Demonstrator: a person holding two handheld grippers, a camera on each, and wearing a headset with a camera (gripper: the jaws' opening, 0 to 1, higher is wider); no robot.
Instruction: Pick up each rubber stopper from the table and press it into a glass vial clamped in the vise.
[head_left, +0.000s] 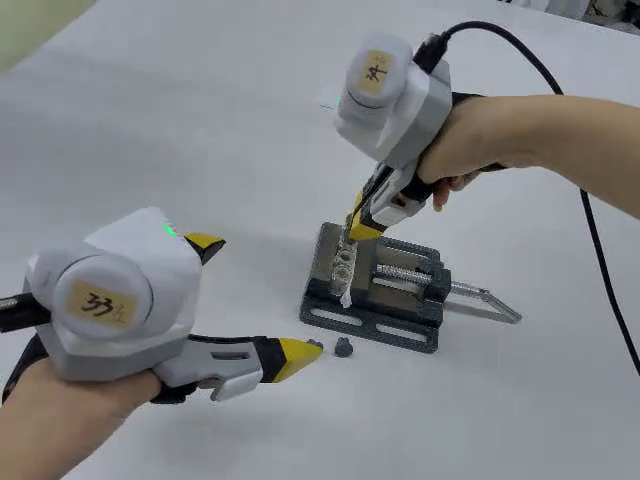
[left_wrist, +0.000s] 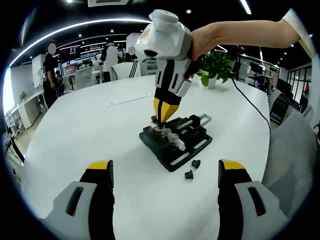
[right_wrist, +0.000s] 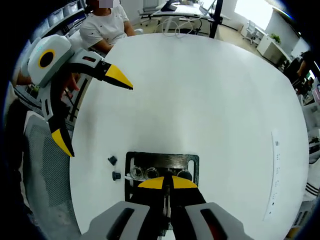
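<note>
A dark vise (head_left: 400, 315) stands mid-table with a row of glass vials (head_left: 343, 266) clamped in it. My right gripper (head_left: 359, 229) points down onto the far end of that row, its jaws shut; what lies under its tips is hidden. From its own camera the right gripper (right_wrist: 168, 182) covers the row's middle, with open vials (right_wrist: 142, 173) to the left. Two dark rubber stoppers (left_wrist: 196, 163) (left_wrist: 189, 174) lie on the table just in front of the vise (left_wrist: 172, 150). My left gripper (head_left: 255, 300) is open and empty, one tip beside a stopper (head_left: 344, 347).
The vise's handle (head_left: 487, 300) sticks out to the right. A black cable (head_left: 590, 230) trails from the right gripper. A thin white strip (right_wrist: 275, 150) lies farther off on the table (head_left: 150, 120). A mesh chair (right_wrist: 45, 170), a plant (left_wrist: 216, 65) and people surround the table.
</note>
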